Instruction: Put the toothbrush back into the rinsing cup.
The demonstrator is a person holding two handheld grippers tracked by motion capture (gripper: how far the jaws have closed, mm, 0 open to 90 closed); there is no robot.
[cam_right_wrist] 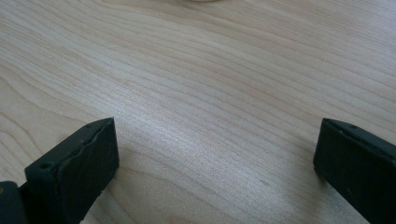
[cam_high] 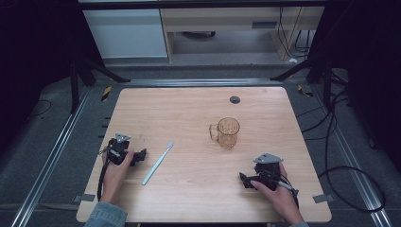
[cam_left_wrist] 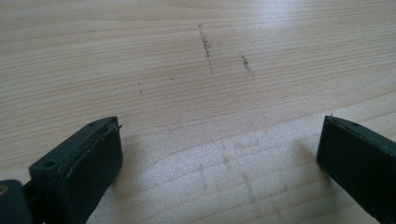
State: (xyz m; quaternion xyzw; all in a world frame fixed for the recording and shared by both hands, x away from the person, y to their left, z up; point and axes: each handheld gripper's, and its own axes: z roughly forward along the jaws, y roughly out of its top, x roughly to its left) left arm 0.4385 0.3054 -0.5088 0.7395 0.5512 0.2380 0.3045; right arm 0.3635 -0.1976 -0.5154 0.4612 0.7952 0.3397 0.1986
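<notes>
1. The toothbrush (cam_high: 158, 163) lies flat on the tabletop (cam_high: 198, 101), to the left of the amber glass mug (cam_high: 228, 132) and a little nearer the person — the two are well apart.
2. Its long axis runs on a diagonal: the bristle head points up and toward the mug, the handle end points down toward the person's edge of the tabletop.
3. The left gripper (cam_high: 140, 155) rests on the tabletop on the far side of the toothbrush from the mug, just beside the handle's middle, with its jaws pointing toward the toothbrush. It is clearly the nearer of the two, so I judge that the pick falls to the left hand.
4. The right gripper (cam_high: 243, 178) sits below and slightly right of the mug, well apart from the toothbrush, with its jaws pointing left.
5. Left jaws: spread wide and holding nothing — the left gripper view has bare wood with faint scuff marks (cam_left_wrist: 205, 46) between them.
6. Right jaws: likewise spread wide and empty, with plain wood grain between them in the right gripper view.
7. To take the handle, the left jaws would need to straddle the toothbrush across its diagonal, not along it.
</notes>
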